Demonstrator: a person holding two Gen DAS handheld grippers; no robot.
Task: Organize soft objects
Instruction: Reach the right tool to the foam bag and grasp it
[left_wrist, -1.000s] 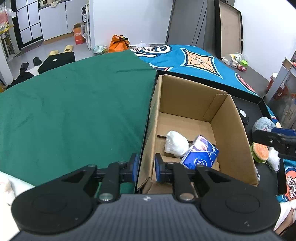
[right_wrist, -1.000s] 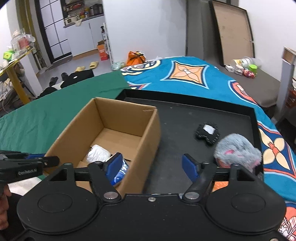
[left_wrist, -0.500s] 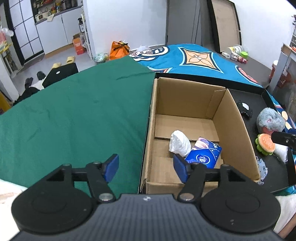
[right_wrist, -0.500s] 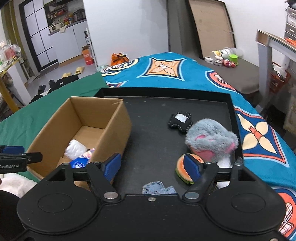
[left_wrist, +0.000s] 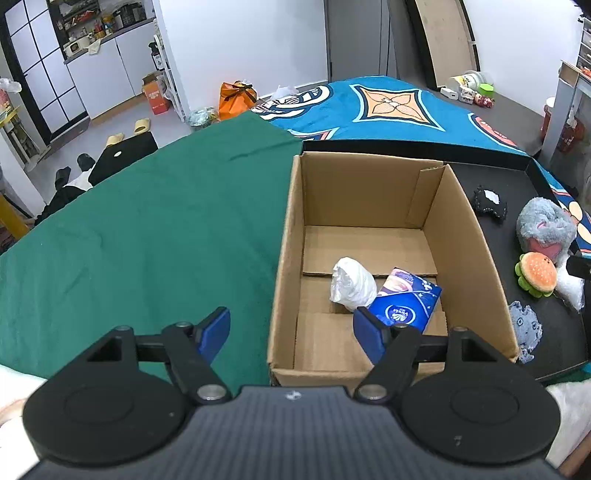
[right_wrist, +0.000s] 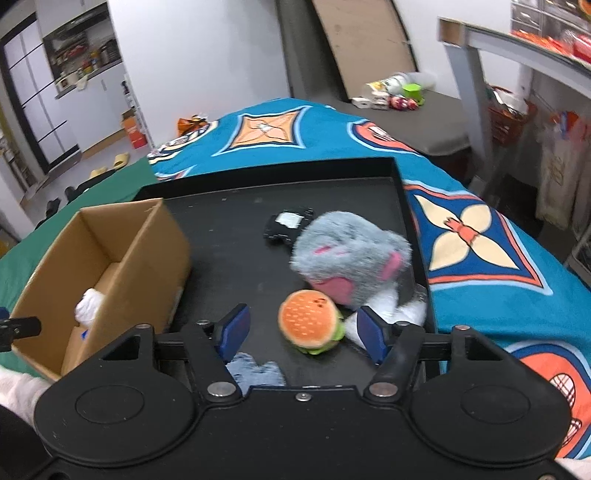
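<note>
A cardboard box stands on a black tray; inside lie a white crumpled bundle and a blue tissue pack. My left gripper is open and empty, astride the box's near left wall. On the tray lie a plush burger, a grey plush, a black pouch, a light blue cloth and white stuffing. My right gripper is open, with the burger between its fingers.
The tray rests on a table covered by a green cloth and a blue patterned cloth. A shelf unit stands at the right. Bags and shoes lie on the floor beyond.
My left gripper has opened, let go of the box wall and drawn back. My right gripper has swung right from the box to the plush toys, now over the burger.
</note>
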